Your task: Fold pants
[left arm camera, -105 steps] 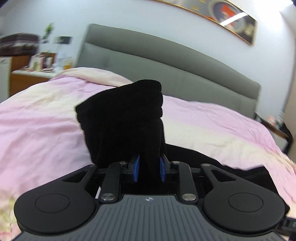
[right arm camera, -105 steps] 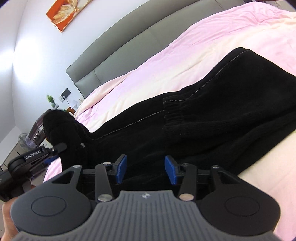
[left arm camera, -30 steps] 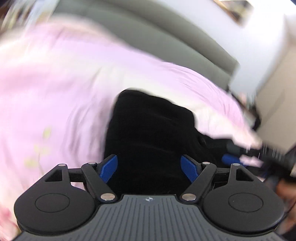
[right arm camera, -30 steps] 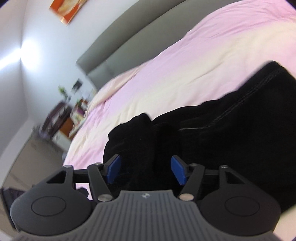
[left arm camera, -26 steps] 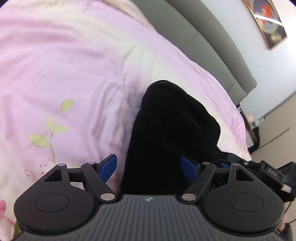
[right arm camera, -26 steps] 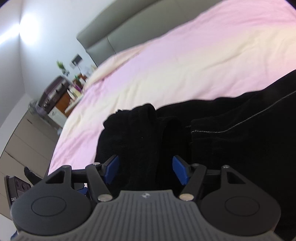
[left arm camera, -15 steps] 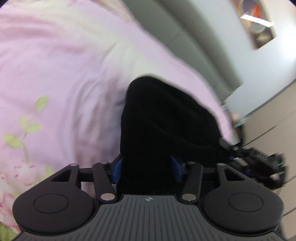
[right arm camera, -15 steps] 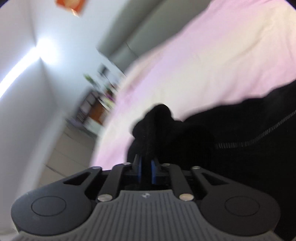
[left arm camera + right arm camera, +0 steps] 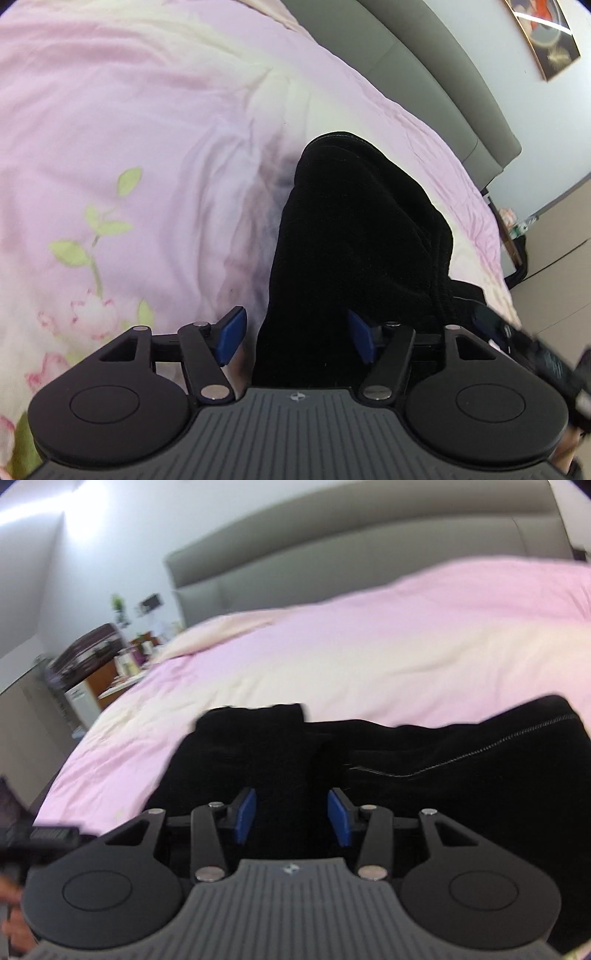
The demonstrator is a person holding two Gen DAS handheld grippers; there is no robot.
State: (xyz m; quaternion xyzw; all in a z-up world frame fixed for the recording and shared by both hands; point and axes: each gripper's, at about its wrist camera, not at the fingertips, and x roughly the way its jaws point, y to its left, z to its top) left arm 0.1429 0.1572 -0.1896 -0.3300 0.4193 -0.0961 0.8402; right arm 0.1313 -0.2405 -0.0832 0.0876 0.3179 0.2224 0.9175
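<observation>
On the pink floral duvet (image 9: 122,155), left view: black pants (image 9: 354,229) lie bunched between the left gripper (image 9: 295,334), its fingers spread around the cloth without pinching. Right view, blurred: the right gripper (image 9: 291,814) stands spread likewise. Thick, soft, limp fabric; best pinched at a cuff or folded edge.

pink floral duvet (image 9: 155,122) | grey headboard (image 9: 351,550) | framed picture (image 9: 543,33)
</observation>
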